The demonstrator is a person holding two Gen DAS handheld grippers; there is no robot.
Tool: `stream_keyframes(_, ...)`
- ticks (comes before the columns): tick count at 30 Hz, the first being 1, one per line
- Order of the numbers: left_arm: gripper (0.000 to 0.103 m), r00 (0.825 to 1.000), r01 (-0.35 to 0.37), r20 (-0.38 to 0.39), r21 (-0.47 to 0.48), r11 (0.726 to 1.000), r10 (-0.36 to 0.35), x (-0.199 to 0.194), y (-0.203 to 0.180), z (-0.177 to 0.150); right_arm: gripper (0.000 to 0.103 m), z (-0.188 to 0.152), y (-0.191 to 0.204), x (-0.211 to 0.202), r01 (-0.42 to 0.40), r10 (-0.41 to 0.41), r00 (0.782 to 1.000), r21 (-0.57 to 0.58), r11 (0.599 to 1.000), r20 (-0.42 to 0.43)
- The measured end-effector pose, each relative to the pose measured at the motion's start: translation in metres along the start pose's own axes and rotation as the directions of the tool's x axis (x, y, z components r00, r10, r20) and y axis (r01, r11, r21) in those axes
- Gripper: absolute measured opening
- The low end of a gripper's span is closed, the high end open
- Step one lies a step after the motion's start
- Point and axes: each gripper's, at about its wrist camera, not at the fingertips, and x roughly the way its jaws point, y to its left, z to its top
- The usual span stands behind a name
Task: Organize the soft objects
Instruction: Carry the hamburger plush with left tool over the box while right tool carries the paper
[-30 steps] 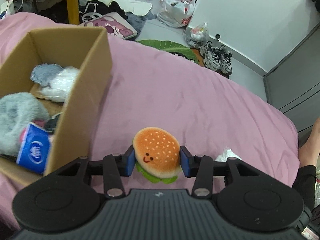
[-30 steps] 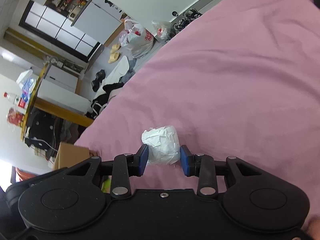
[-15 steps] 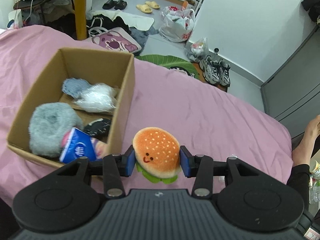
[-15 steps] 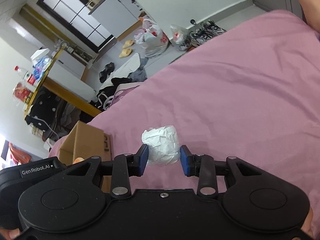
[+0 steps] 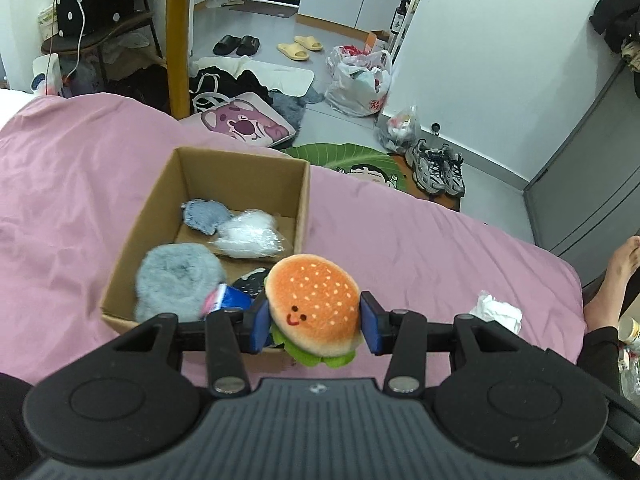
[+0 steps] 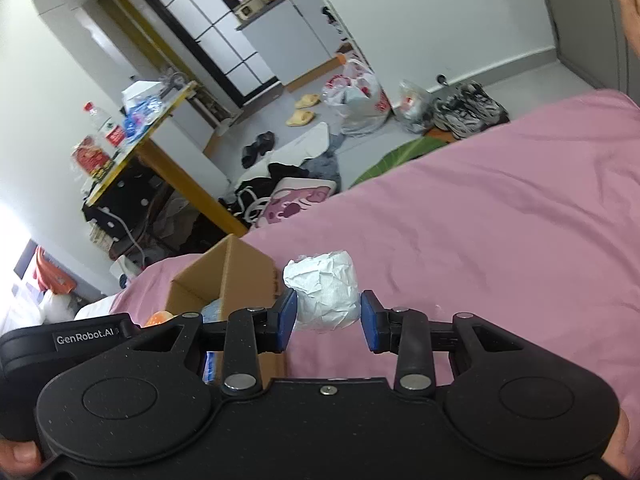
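Plush burger (image 5: 314,307), orange bun with a smiling face and green felt lettuce, pinched between the blue pads of the left gripper (image 5: 314,322), held above the near right corner of the cardboard box (image 5: 132,248). Crumpled white paper wad (image 6: 324,290) clamped between the pads of the right gripper (image 6: 326,318), raised over the pink bedsheet (image 6: 500,216) just right of the box (image 6: 236,264). Inside the box: grey fluffy ball (image 5: 178,282) at the near left, blue-and-white tissue pack (image 5: 230,300) beside it, dark speckled item (image 5: 250,280) partly hidden behind the burger, white stuffing in a clear bag (image 5: 250,236) and a small denim-blue piece (image 5: 206,216) toward the far wall. Box standing on the sheet near the bed's far edge. Another crumpled white paper (image 5: 498,312) lying on the sheet toward the bed's right edge, well apart from the box. Bare foot (image 5: 626,262) beyond that edge.
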Motion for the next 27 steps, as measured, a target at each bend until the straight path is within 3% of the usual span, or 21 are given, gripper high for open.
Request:
stream_keyframes(17, 0.045, 0.995, 0.017, 0.098, 0.041, 0.999, -0.021, -0.064, 0.043, 0.024, 0.035, 0.003, 0.056, -0.038, -0.057, 0.066, 0.996, -0.145, 0.988, 0.057)
stream_keyframes(27, 0.045, 0.992, 0.013, 0.123, -0.001, 1.0, -0.012, -0.067, 0.072, 0.041, 0.035, -0.002, 0.08, -0.034, -0.095, 0.105, 0.994, -0.184, 0.978, 0.043)
